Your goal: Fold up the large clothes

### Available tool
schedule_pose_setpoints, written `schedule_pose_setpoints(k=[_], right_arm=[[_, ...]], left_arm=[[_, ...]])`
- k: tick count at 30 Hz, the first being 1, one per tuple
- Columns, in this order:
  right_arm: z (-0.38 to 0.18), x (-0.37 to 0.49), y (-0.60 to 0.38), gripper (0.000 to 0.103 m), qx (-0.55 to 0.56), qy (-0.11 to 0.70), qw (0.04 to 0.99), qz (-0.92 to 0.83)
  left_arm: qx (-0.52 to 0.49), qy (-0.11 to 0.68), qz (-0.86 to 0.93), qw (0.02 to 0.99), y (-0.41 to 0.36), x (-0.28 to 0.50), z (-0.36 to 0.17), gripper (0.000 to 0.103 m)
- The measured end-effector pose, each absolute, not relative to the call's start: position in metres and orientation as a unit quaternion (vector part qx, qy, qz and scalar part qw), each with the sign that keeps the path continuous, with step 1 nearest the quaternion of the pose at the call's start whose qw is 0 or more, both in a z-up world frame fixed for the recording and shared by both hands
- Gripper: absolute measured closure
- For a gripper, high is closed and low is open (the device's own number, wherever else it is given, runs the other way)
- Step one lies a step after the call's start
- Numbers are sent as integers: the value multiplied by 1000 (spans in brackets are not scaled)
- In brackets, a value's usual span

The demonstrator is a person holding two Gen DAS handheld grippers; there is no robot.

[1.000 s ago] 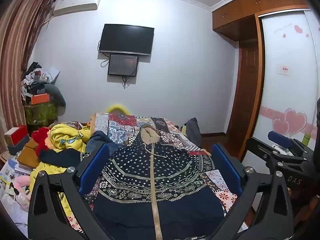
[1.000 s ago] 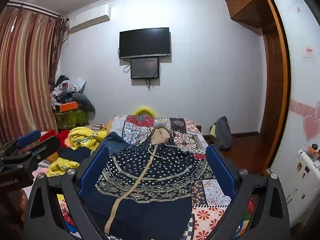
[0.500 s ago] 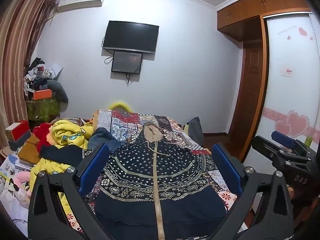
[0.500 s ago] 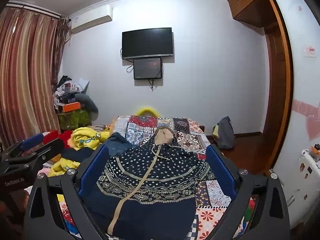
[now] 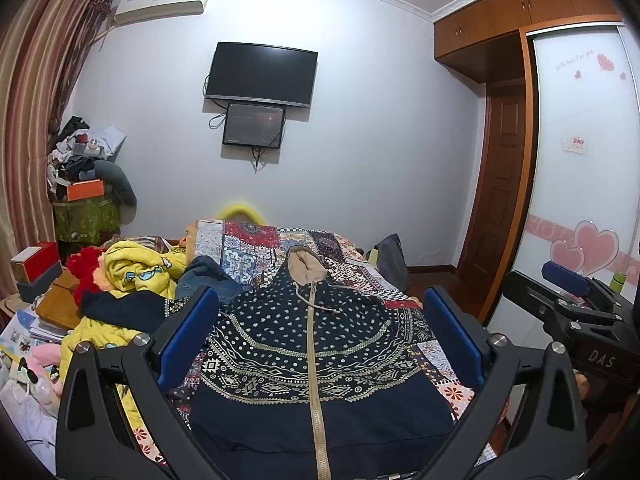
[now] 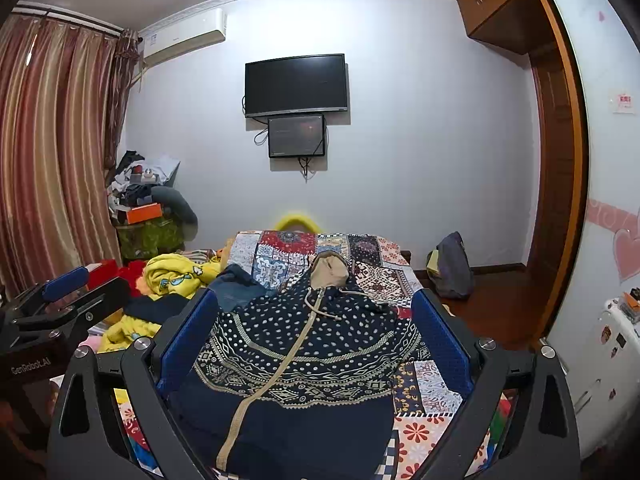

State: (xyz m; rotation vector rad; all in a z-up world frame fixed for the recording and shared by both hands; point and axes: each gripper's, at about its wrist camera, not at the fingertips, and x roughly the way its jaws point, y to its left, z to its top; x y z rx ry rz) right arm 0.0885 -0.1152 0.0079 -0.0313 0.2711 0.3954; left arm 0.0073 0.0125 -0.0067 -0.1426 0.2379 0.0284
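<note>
A dark navy hooded jacket (image 5: 320, 352) with white dot patterns, a tan zipper and a tan-lined hood lies flat on the patchwork bedspread (image 5: 260, 248), hood toward the far wall. It also shows in the right wrist view (image 6: 304, 352). My left gripper (image 5: 320, 320) is open and empty, held above the jacket's lower half. My right gripper (image 6: 316, 316) is open and empty, also above the jacket. The right gripper shows at the right edge of the left wrist view (image 5: 568, 296); the left gripper shows at the left edge of the right wrist view (image 6: 60, 300).
A heap of yellow, red and dark clothes (image 5: 132, 276) lies on the bed's left side. Boxes and books (image 5: 36, 268) stack at far left. A bag (image 6: 452, 268) sits on the floor right of the bed. A wardrobe (image 5: 580, 160) stands at right.
Both grippers have shifted slightly, so the room appears a little lower and further right in both views. The jacket has not moved and both jaws stay open.
</note>
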Motion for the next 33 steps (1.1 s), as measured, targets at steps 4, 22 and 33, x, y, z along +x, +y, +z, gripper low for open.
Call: schedule_pose_setpoints(k=[4,22,33], right_arm=[[7,89,-114,6,-14,135,971,197],[8,89,-114,6,-14,136,971,197],[8,89,-114,6,-14,136,971,197]], left_arm=[[-72,119,14,990,13,8,-8,0],[-72,117,12,990,12,9,-7,0],[-72,118,12,990,11,9,-7,0]])
